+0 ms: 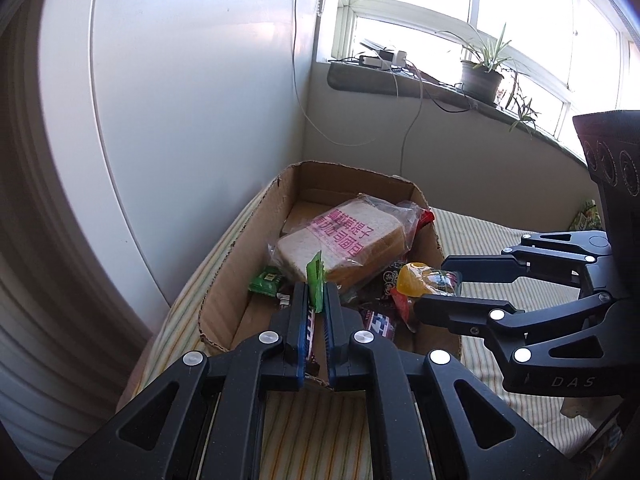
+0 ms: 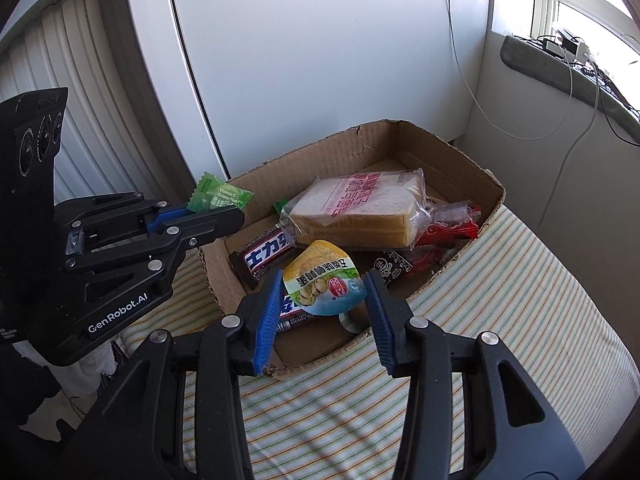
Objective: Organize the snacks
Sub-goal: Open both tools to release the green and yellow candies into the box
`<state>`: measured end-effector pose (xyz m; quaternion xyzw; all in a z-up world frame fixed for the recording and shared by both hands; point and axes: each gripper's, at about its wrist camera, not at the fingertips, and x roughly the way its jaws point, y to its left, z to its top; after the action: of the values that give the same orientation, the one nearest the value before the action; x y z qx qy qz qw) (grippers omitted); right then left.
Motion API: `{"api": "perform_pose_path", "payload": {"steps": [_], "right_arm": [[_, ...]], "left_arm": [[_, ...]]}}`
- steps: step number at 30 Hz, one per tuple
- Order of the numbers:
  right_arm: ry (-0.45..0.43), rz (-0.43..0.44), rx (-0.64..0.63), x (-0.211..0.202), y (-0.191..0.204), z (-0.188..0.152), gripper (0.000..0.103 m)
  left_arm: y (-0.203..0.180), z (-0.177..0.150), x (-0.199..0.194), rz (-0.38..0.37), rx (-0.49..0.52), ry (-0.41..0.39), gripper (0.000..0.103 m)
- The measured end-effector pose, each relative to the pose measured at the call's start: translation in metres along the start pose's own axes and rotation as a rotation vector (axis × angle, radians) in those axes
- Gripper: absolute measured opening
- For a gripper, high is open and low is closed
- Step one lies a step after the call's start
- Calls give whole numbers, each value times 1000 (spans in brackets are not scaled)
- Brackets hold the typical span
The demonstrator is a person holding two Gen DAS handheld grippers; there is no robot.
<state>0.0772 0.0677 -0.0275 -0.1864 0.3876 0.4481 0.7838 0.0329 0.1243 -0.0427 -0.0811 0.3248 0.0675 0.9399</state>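
Now left claw is pinched tight on a small green foil candy wrapper and right claw clamps a light, crinkly yellow-green snack pouch by its sides, both over the open brown cardboard box w/ soft bagged bread, so grip edges gently.

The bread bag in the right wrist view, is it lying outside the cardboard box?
No, the bread bag lies inside the cardboard box, resting on top of other snack packets there.

We see a small green foil candy wrapper and a yellow-topped sealed snack pouch held above the open brown cardboard box of snacks.
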Motion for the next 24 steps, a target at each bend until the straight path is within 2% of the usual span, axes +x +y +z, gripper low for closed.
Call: {"api": "perform_pose_path", "payload": {"steps": [9,10,13,15,18,20,21,23,24], "right_arm": [[-5,-12,-14,2,3,6,46],[-5,-13,-15,2,3,6,48],[-11,-28,-20,1,4,6,64],[-15,-30,-22,0,4,6,66],[-17,-39,-23,-1,3,5,68],[-20,-49,-24,-2,2,4,76],[-21,-54,-24,-2,1,3,77],[-23,-57,-19,-4,-1,2,78],[-23,-59,-18,-5,-2,2,78]], "left_arm": [[2,0,-2,14,0,-3,15],[2,1,-2,16,0,-2,15],[2,1,-2,22,1,-3,18],[2,1,-2,26,0,-3,21],[3,1,-2,27,-5,-6,31],[3,2,-2,27,-3,-7,43],[3,2,-2,28,-3,-8,46],[3,2,-2,35,-6,-12,60],[3,3,-2,38,-9,-14,63]]}}
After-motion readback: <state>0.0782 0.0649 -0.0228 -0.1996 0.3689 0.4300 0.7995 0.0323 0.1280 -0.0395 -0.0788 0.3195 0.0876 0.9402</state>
